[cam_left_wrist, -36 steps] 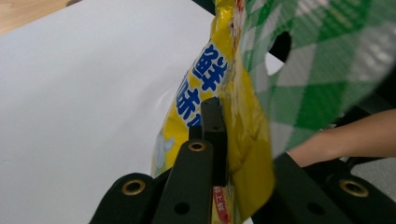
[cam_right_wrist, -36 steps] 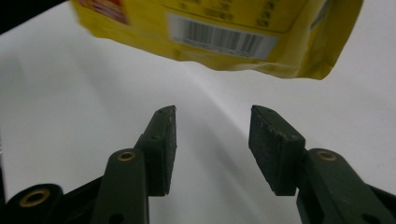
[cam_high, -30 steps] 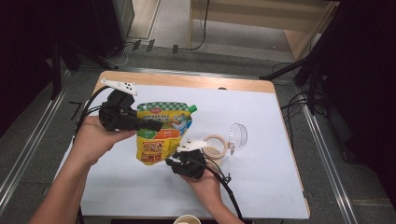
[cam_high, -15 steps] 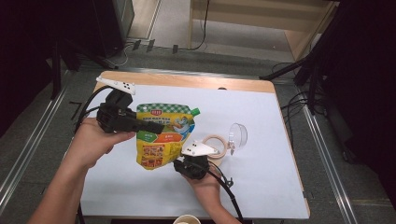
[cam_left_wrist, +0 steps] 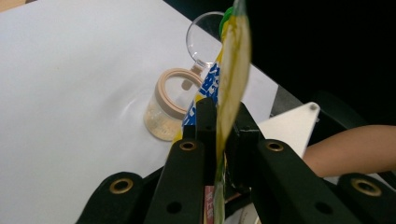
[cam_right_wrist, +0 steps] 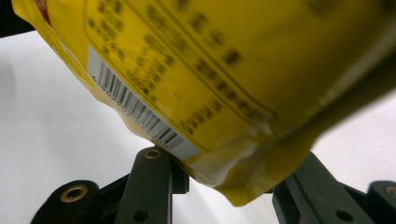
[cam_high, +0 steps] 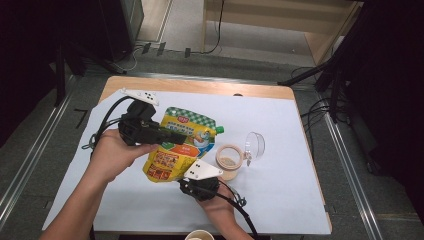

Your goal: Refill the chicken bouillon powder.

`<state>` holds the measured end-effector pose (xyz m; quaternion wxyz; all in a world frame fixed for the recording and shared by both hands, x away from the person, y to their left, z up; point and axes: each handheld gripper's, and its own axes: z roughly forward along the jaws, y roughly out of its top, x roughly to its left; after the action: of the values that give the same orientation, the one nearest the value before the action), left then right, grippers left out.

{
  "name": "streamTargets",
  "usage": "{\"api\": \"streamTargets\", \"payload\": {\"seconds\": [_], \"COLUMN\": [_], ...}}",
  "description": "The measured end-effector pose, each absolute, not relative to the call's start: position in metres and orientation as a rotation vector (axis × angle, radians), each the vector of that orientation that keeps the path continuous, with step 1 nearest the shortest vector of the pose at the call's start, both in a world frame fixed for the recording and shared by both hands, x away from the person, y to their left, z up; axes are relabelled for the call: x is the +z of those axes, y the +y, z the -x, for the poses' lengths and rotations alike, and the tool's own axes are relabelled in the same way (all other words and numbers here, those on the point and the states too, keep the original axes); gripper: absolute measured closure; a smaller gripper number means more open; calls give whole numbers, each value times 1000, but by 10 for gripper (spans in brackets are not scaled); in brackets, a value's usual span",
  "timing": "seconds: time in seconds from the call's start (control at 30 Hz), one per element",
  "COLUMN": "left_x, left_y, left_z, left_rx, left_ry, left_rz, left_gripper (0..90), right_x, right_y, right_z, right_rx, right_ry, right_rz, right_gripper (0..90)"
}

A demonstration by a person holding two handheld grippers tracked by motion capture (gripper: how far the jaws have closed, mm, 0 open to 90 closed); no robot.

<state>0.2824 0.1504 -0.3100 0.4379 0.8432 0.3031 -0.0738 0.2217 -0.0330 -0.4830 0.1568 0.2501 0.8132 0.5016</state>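
My left gripper [cam_high: 167,134] stays clamped on the pouch [cam_high: 185,142] edge while my right gripper [cam_high: 192,181] has shifted beneath its bottom corner, jaws cradling it, tilting the spout toward the jar [cam_high: 229,161] just beyond.

A small clear jar [cam_high: 229,162] with a beige rim stands just right of the right gripper [cam_high: 187,179], its round clear lid [cam_high: 255,144] flipped open beyond it. A white sheet [cam_high: 300,165] covers the wooden counter [cam_high: 200,86]. A paper cup [cam_high: 199,235] sits behind that gripper, at the near edge.
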Motion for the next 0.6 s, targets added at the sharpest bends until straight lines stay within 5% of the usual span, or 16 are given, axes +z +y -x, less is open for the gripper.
{"api": "streamTargets", "payload": {"seconds": [0.6], "left_x": [-326], "left_y": [139], "left_z": [-290], "left_rx": [-177], "left_ry": [739], "left_rz": [-2132], "left_gripper": [822], "right_x": [-475], "right_y": [-28], "right_z": [-210], "right_rx": [1506], "right_ry": [2452], "right_rz": [-677], "right_gripper": [662]}}
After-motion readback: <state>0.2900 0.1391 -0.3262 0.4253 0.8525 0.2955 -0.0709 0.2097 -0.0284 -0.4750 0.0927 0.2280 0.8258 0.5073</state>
